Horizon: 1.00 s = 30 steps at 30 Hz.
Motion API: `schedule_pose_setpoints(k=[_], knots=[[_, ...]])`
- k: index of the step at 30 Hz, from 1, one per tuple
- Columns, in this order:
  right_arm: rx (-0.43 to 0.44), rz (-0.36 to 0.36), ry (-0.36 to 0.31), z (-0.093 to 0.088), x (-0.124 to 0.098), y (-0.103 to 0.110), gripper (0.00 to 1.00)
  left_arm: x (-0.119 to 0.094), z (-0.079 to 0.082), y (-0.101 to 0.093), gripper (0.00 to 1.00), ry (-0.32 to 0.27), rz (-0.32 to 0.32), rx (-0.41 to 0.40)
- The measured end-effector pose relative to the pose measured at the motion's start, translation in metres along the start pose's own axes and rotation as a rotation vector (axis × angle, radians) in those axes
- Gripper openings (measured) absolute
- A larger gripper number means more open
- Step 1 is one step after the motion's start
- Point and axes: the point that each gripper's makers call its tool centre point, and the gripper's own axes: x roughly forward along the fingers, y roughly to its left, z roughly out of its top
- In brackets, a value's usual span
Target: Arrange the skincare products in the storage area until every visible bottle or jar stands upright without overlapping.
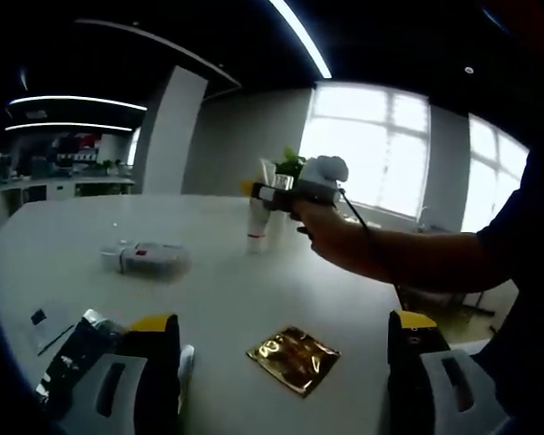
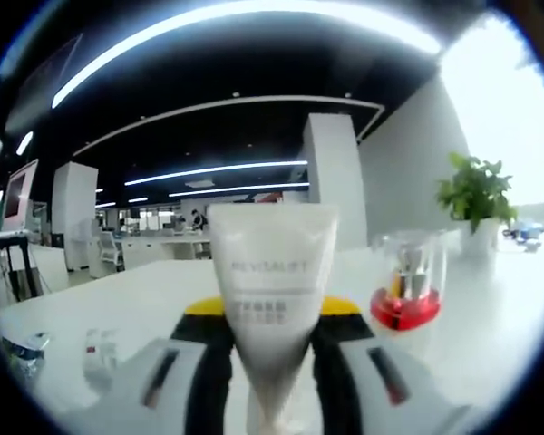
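Right gripper (image 2: pixel 274 362) clamped on a white squeeze tube (image 2: pixel 272 299), jaws pinching the narrow lower end, flat crimped end up; same tube (image 1: pixel 257 227) seen in left gripper view, upright at far side of the white counter (image 1: pixel 227 299), apparently cap-down on or just above the surface, can't tell which. Left gripper (image 1: pixel 286 381) held wide, nothing between jaws, low over near edge of counter.

Tube likely light, soft-walled plastic: dents under squeeze, prob. slick, could spurt if cap loose. Narrow cap base = tippy when stood; best held low nr the cap shoulder where it's stiffer, released gently.

Other items: clear jar w/ red base (image 2: pixel 408 290) just beside tube to its right — looks hard, maybe glass, so fragile; easy to knock when letting go. Small white bottle (image 1: pixel 150 260) lying on its side mid-counter, needs standing; round body may roll, so grip across the middle. Gold foil sachet (image 1: pixel 293 359) flat nr left gripper; silver foil pack (image 1: pixel 72 349) by the left jaw, flimsy, slippery. Potted plant (image 2: pixel 476 195) behind the jar, well apart.
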Motion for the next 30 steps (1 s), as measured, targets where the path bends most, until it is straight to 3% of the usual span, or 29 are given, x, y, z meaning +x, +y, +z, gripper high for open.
schedule_pose_setpoints(k=[30], knots=[[-0.026,0.023,0.010,0.000,-0.012,0.009,0.37,-0.003,-0.003,-0.004,0.92,0.003,-0.001,0.004]])
